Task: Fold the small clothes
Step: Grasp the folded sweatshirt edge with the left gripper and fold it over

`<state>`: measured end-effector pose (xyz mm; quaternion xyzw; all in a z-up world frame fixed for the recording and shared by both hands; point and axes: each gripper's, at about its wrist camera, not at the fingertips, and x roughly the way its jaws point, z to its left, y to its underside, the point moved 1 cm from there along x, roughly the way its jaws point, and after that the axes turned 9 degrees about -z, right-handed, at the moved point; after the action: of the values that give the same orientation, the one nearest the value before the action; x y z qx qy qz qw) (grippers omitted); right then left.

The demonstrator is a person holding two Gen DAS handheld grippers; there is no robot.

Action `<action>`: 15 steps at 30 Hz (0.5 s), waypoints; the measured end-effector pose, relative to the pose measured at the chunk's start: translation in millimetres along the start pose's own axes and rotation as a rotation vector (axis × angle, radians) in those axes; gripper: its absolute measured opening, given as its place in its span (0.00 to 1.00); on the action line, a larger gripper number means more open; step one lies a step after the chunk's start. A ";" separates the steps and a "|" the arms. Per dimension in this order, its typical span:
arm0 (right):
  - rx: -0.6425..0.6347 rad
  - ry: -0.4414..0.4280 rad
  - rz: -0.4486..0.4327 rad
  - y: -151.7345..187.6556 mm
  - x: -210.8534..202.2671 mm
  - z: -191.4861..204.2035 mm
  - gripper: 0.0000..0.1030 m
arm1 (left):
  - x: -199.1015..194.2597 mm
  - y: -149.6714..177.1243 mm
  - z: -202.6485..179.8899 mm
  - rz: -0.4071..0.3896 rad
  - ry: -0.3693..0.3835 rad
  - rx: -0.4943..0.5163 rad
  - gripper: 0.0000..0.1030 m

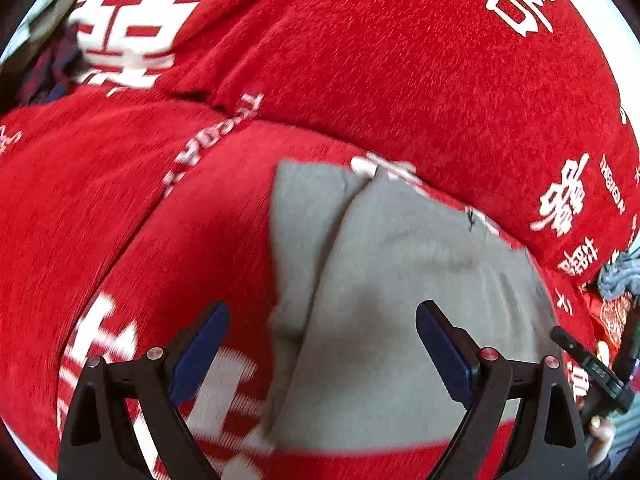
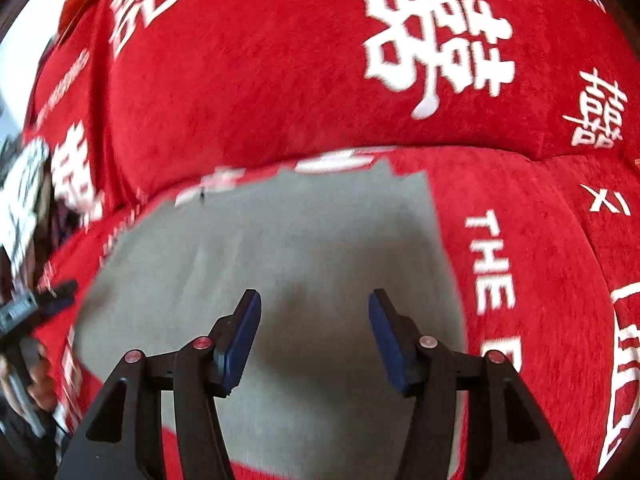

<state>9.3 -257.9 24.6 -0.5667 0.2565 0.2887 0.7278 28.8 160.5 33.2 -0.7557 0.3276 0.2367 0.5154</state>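
Note:
A grey garment (image 1: 400,300) lies flat on the red seat cushion (image 1: 180,220), with one flap folded over along its left side. In the right wrist view the same grey garment (image 2: 280,248) fills the middle of the picture. My left gripper (image 1: 322,320) hovers above its left part, open, with nothing between the blue pads. My right gripper (image 2: 314,312) hovers above the cloth's middle, jaws apart and empty. The tip of the right gripper (image 1: 584,364) shows at the right edge of the left wrist view, and the left gripper (image 2: 36,304) shows at the left edge of the right wrist view.
A red sofa backrest (image 2: 280,60) with white characters rises behind the cushion. A dark plaid cloth (image 1: 48,72) lies at the far left, and a blue-grey knitted item (image 1: 620,276) at the right edge. A hand (image 2: 36,376) holds the left gripper.

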 end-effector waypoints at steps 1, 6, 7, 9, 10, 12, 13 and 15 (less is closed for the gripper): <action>-0.008 0.016 0.009 6.1 -0.9 -3.4 0.58 | -6.7 6.4 6.3 -0.006 -0.018 0.005 0.92; 0.095 0.101 -0.019 13.9 -21.3 -30.2 0.59 | -20.1 34.7 44.9 0.029 0.010 -0.138 0.92; 0.100 0.099 -0.039 14.4 -30.4 -27.8 0.59 | -20.3 38.9 48.0 0.043 0.038 -0.161 0.92; 0.075 0.090 -0.051 15.1 -38.9 -17.0 0.61 | -20.5 45.2 43.8 0.039 0.071 -0.165 0.92; 0.061 0.079 -0.051 14.5 -41.2 -9.3 0.61 | -19.5 46.7 37.2 0.040 0.094 -0.152 0.92; 0.041 0.049 -0.038 16.3 -43.7 7.6 0.61 | -12.8 48.0 28.7 0.052 0.153 -0.158 0.92; 0.034 0.039 -0.033 17.5 -45.5 15.9 0.61 | -9.2 47.8 25.9 0.051 0.183 -0.164 0.92; 0.015 0.026 -0.024 20.4 -45.5 26.9 0.61 | -0.2 45.0 21.0 0.054 0.239 -0.182 0.92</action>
<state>-35.9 -233.7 48.8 -0.5680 0.2613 0.2706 0.7320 -5.0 168.8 -2.2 -0.8130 0.3840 0.1878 0.3954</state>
